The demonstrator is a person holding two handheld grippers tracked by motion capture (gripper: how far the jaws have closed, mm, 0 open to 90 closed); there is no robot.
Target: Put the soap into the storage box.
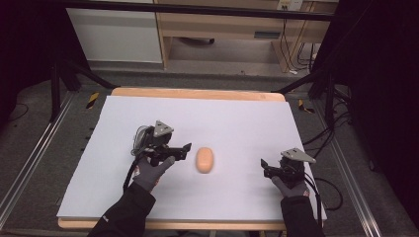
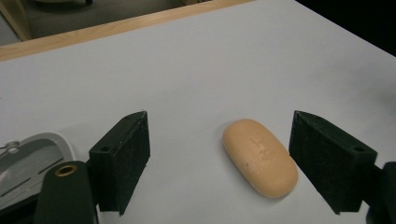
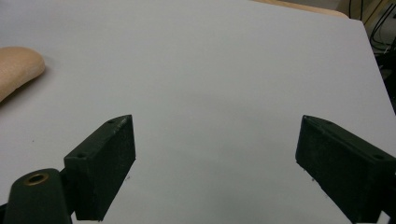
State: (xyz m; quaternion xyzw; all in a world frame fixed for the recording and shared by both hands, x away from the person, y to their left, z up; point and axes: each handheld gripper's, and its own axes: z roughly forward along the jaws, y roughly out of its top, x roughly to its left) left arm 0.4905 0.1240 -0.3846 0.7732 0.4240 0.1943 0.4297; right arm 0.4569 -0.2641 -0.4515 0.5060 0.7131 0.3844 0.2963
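A table [image 1: 197, 93] covered by a white sheet [image 1: 237, 123] is taking up the middle of the high view, its wooden edge showing along the top. At the left centre of that frame a gloved hand [image 1: 150, 173] is holding the left gripper [image 1: 185, 149], whose jaws are standing wide apart and pointing right toward the soap [image 1: 205, 160]. At the lower right the right gripper [image 1: 264, 167] is sitting over bare sheet, its jaws also spread wide with nothing between them. The tan oval soap is lying flat near the frame's centre, its long axis running top to bottom. In the left gripper view the soap [image 2: 259, 157] is lying between the jaws, nearer the right one, slanting from upper left to lower right.
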